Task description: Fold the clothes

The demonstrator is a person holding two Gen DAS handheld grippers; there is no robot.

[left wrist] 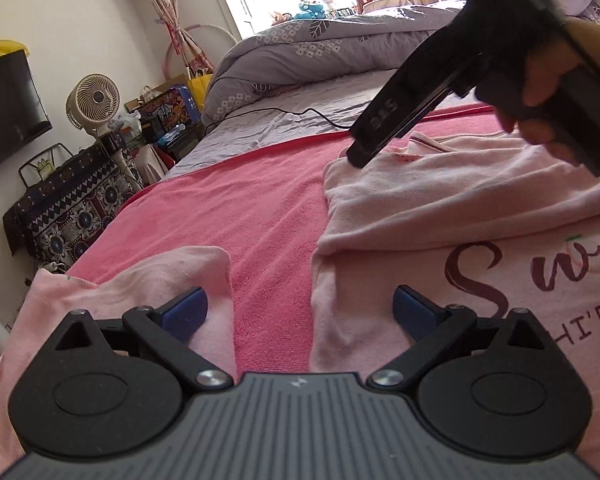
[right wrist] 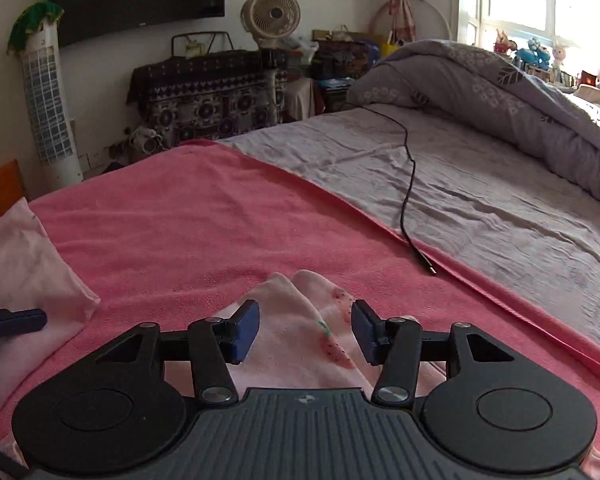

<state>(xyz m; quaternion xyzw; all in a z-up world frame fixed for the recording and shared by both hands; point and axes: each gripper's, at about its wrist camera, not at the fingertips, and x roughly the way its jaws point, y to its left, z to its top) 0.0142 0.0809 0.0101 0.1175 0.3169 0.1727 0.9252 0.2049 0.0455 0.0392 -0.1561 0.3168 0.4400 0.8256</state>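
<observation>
A pale pink shirt point(left wrist: 440, 216) with dark "Sw" lettering lies on a pink towel point(left wrist: 252, 208) spread over the bed. One of its sleeves is folded across the chest. A second piece of pale pink cloth point(left wrist: 132, 280) lies at the lower left. My left gripper point(left wrist: 300, 312) hovers open over the strip of towel between the two, its blue pads point(left wrist: 184, 312) apart with nothing between them. A hand holds my right gripper point(left wrist: 360, 156) down at the shirt's far shoulder. In the right wrist view my right gripper point(right wrist: 306, 330) is open, and a bunched pink fold point(right wrist: 300, 320) lies between the pads without being pinched.
A black cable point(right wrist: 410, 184) with a plug runs over the grey sheet beside the towel's edge. A grey flowered quilt point(right wrist: 500, 92) is heaped at the far right. Past the bed stand a fan point(right wrist: 271, 12), a patterned covered table point(right wrist: 204, 92) and a white tower unit point(right wrist: 48, 112).
</observation>
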